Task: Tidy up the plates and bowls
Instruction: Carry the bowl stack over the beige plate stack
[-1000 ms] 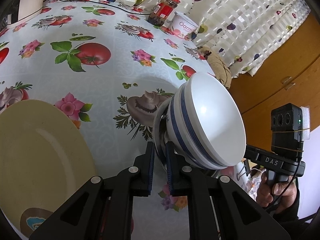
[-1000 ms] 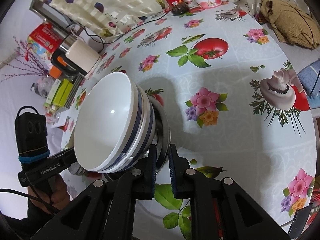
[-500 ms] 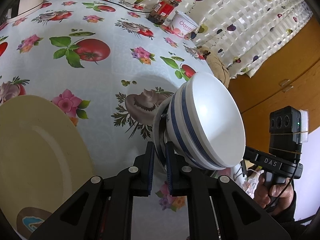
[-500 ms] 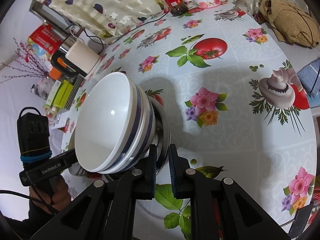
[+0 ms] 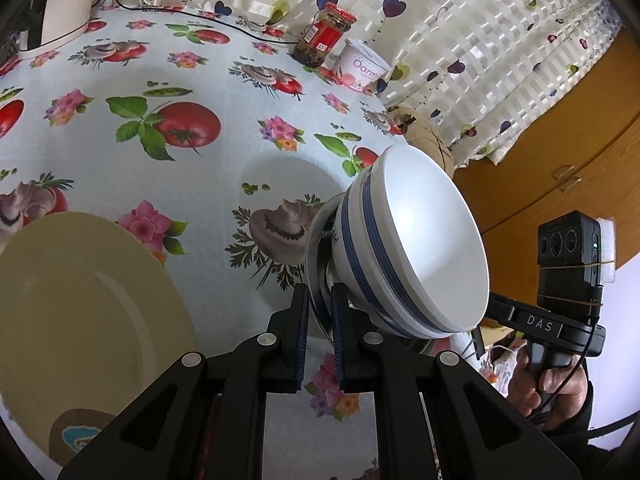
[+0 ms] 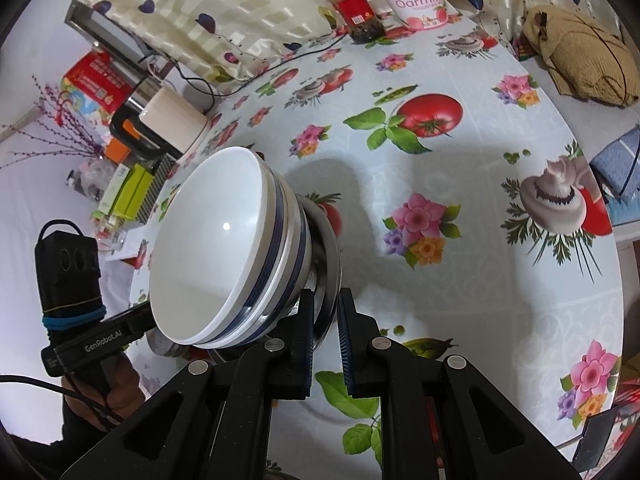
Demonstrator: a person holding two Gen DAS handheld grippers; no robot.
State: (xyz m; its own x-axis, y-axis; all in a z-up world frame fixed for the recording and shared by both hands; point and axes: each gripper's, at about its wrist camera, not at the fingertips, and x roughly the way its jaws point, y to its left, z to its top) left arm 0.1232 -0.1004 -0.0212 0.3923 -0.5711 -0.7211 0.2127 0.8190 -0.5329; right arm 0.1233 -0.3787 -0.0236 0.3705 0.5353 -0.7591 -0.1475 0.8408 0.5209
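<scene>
Both claws grip the same stack of dishes from opposite sides, holding it in the air above the tabletop (image 5: 224,92). The stack is a shiny metal plate (image 5: 316,264) with white bowls (image 5: 420,248) nested on it; the bowls have plain glossy white insides and dark blue bands around their outer walls. At least two rims show, one inside the other.

The left claw (image 5: 320,320) is clenched on the thin edge of the metal plate, its blue-padded fingers (image 5: 301,320) pressing either face. In the right wrist view the right claw (image 6: 325,320) is clenched on the opposite edge of the metal plate (image 6: 330,264), with the bowls (image 6: 216,248) facing left in that picture. The stack casts a round shadow on the cloth below it.

The tabletop wears a pale cloth printed with tomatoes, mushrooms and flowers. A large cream-yellow plate (image 5: 80,320) lies flat on it at the lower left of the left wrist view, well apart from the held stack. At the far edge, by the heart-patterned curtain (image 5: 480,40), a red-lidded jar (image 5: 324,36) stands just beside a yogurt tub (image 5: 362,66). A hand (image 5: 540,388) grips the right claw's handle.
</scene>
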